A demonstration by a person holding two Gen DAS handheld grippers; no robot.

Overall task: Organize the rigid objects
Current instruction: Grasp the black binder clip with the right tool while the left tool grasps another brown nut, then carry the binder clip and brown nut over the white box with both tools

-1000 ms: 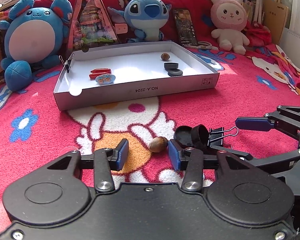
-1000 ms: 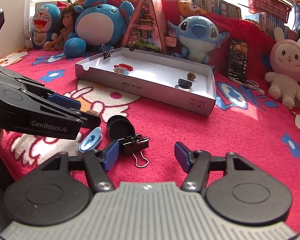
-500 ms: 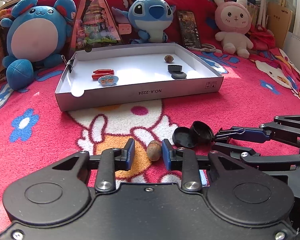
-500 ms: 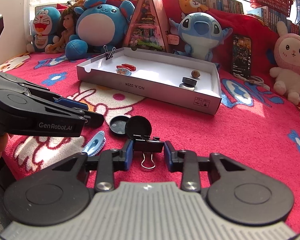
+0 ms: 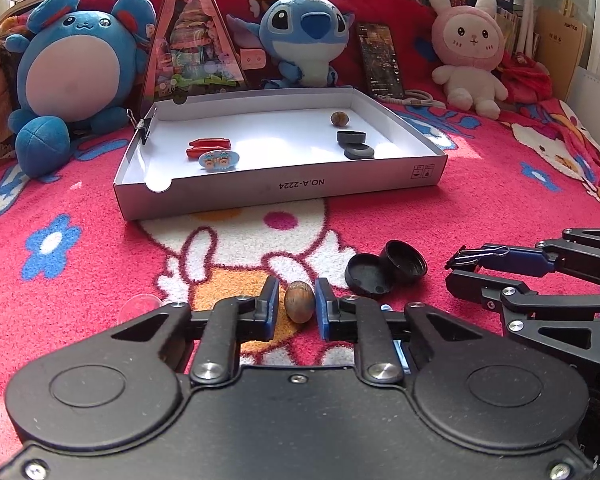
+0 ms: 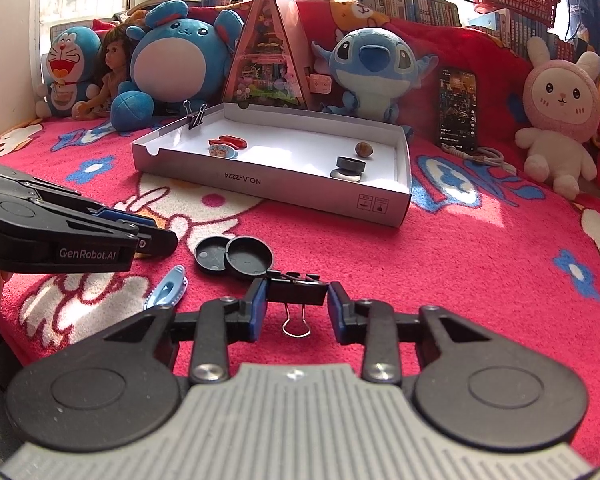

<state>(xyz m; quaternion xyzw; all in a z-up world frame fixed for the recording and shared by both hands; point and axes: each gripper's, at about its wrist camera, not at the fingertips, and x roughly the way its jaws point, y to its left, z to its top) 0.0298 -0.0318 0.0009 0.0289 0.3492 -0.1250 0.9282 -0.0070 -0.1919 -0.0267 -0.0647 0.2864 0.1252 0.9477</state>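
Observation:
A brown nut [image 5: 299,301] lies on the red blanket between the blue pads of my left gripper [image 5: 297,303], which is closed on it. My right gripper [image 6: 297,303] is closed on a black binder clip [image 6: 296,292]; its wire handle hangs toward the camera. Two black round caps [image 5: 386,267] lie together just beyond both grippers, also in the right wrist view [image 6: 234,256]. A white cardboard tray [image 5: 284,190] farther back holds a red clip, a small picture badge, another nut and two black discs.
A light blue hair clip [image 6: 168,290] lies on the blanket left of my right gripper. Plush toys, a triangular pink display box [image 5: 192,36] and a phone [image 5: 382,60] line the back. A binder clip [image 6: 196,116] sits on the tray's far corner.
Both grippers moved forward and closed: the left around the nut, the right around the binder clip.

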